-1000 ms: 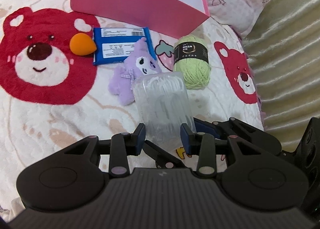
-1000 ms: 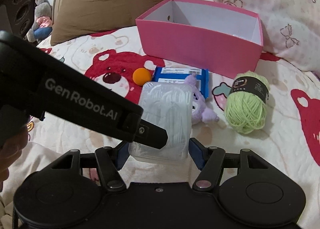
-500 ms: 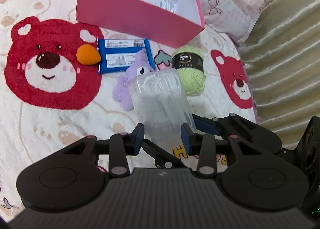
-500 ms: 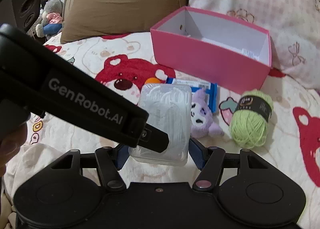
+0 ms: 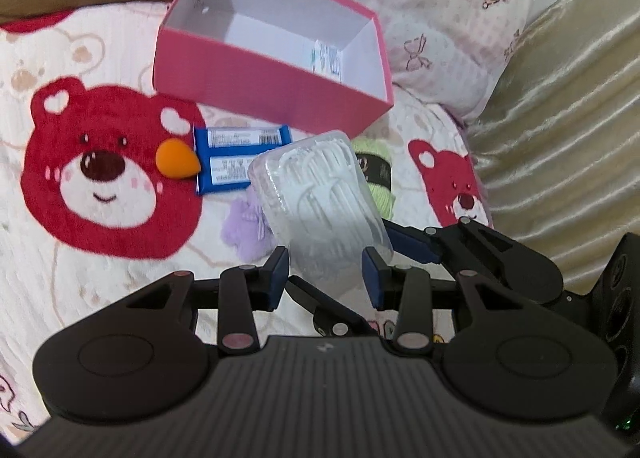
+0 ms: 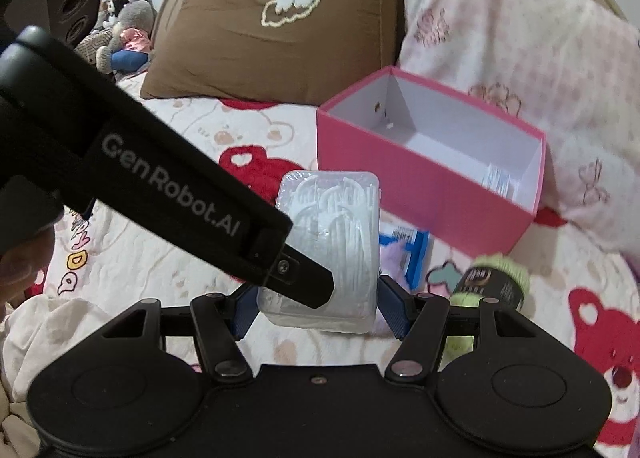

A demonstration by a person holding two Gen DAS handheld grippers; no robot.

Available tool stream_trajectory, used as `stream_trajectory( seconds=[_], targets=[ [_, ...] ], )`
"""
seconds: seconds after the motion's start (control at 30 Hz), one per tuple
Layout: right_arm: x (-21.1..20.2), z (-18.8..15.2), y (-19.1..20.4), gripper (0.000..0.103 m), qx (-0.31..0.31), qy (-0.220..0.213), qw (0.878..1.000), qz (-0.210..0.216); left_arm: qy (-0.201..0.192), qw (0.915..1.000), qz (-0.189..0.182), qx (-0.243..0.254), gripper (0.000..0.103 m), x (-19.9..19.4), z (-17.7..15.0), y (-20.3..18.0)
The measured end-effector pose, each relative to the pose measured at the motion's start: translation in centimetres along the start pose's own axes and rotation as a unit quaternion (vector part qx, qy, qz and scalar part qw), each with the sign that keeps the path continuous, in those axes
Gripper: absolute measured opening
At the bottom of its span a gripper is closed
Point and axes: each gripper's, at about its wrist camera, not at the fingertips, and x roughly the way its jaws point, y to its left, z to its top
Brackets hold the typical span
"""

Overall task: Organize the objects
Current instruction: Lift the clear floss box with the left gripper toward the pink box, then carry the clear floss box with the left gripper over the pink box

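Clear plastic floss-pick box (image 5: 320, 193) full of white picks, gripped by both left fingers (image 5: 280, 276) and right fingers (image 6: 390, 308)

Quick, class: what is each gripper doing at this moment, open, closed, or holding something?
Left gripper: closed on the clear box of floss picks.
Right gripper: closed on the same clear box of floss picks, gripping it across its width.
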Motion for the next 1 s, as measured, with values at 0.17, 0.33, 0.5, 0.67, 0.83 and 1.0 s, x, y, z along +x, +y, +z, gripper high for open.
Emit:
stream_trajectory(
  seconds=[0.17, 0.33, 0.5, 0.67, 0.83, 1.0],
  targets=[
    [-0.5, 2.1, -0.5, 0.067, -0.032, -0.024, 0.999, -0.002, -0.022, 0.9997, 0.008, 0.005, 0.037, -1.4, 1.9, -0.9],
    [0.3, 3.5, -1.3, 0.067, -0.07, -0.057, 0.996, 0.007, -0.031, 0.9995, 0.007, -0.001, 0.037, -1.5, 4.6, -0.7],
    [1.9, 5.8, -2.2, 0.067, -0.087, -0.045, 0.995, 0.023, -0.035, 0.9993, 0.014, -0.003, 0.038, -1.0, 7.3, -0.9],
    [3.0, 9.0, -3.6, 0.066, -0.112, -0.023, 0.993, 0.027, -0.041, 0.9987, -0.001, -0.029, 0.038, -0.7, 10.1, -0.5],
    [4.4, 12.3, -5.1, 0.066, -0.138, 0.015, 0.99, 0.03, -0.043, 0.9974, -0.018, -0.055, 0.038, 0.3, 13.0, -0.1],
    [6.3, 15.5, -6.9, 0.066, -0.162, 0.056, 0.985, 0.031, -0.038, 0.9966, -0.026, -0.068, 0.038, 2.0, 16.1, 0.2]
  ],
)
